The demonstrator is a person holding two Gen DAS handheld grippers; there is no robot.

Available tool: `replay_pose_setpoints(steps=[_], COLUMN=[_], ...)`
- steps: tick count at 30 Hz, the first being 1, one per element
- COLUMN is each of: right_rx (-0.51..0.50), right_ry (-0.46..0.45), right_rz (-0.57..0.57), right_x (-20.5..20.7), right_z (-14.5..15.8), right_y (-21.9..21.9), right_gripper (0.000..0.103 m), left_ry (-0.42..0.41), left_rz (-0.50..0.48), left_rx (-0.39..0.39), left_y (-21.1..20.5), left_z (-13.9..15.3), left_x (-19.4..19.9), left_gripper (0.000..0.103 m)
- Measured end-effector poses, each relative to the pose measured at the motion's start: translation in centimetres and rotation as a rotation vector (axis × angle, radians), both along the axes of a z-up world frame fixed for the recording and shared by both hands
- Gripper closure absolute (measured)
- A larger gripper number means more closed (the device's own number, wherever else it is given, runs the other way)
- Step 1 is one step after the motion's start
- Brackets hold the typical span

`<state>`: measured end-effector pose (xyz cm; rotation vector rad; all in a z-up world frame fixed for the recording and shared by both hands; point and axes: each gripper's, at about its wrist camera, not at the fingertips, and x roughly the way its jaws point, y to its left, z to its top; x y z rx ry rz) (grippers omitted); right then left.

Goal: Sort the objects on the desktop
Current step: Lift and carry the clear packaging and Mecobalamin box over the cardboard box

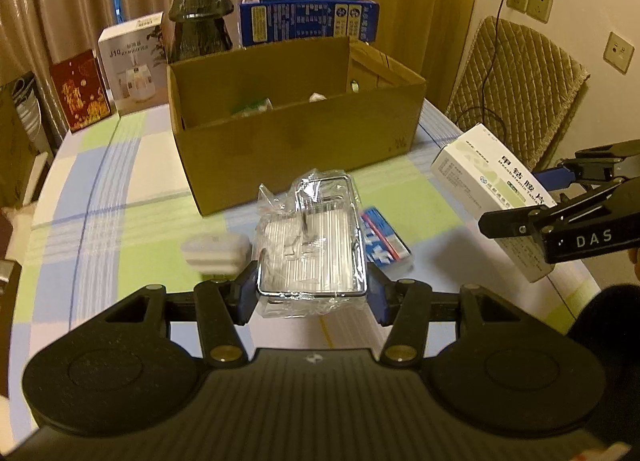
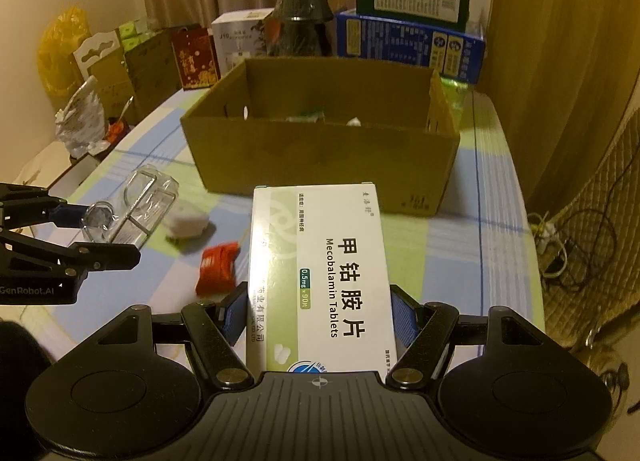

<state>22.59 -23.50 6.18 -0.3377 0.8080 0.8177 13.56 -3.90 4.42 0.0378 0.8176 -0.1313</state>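
- Your left gripper [image 1: 312, 295] was closed on a clear plastic-wrapped pack with a chrome wire frame [image 1: 312, 245], both blue pads pressed to its near end, most of the pack jutting forward unsupported.
- Your right gripper [image 2: 318, 319] was clamped on a white Mecobalamin tablet box [image 2: 320, 273], gripped at its lower part with the long end projecting toward the cardboard box [image 2: 320, 149].
- Risk judged: the loose, slick wrap could let the pack slide or swing between the pads if you tilted it.
- Risk judged: the tablet box, held near one end, could pivot and catch the carton's near wall.
- Risk judged: both grippers were heading for the same opening and could collide over it.
- A white pad [image 1: 216, 255], a blue-and-white packet [image 1: 386, 245] and a red packet [image 2: 218, 267] lay loose on the checked tablecloth [image 1: 120, 189], still unsorted.
- Beyond the carton stood retail boxes and a dark glass jar [image 1: 200, 21]; curtains behind, a padded chair [image 1: 516, 89] and wall sockets to the right. Lighting was dim and yellow.
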Motion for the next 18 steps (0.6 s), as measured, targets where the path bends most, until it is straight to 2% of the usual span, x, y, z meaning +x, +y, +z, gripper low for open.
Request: replay_pose_setpoints(steps=[9, 18], right_rx=[0.003, -0.036], right_ry=[-0.023, -0.072], right_rz=[0.015, 0.017], right_x=[4.8, 10.3], right_z=[2.5, 4.8], right_y=[2.9, 6.3], right_gripper=[0.035, 0.035], left_ry=[-0.019, -0.042], left_rz=[0.001, -0.023], left_rx=[-0.017, -0.017], left_y=[1.5, 2.1], left_z=[2.0, 5.6], left_x=[4.8, 11.4], left_gripper=[0.054, 0.054])
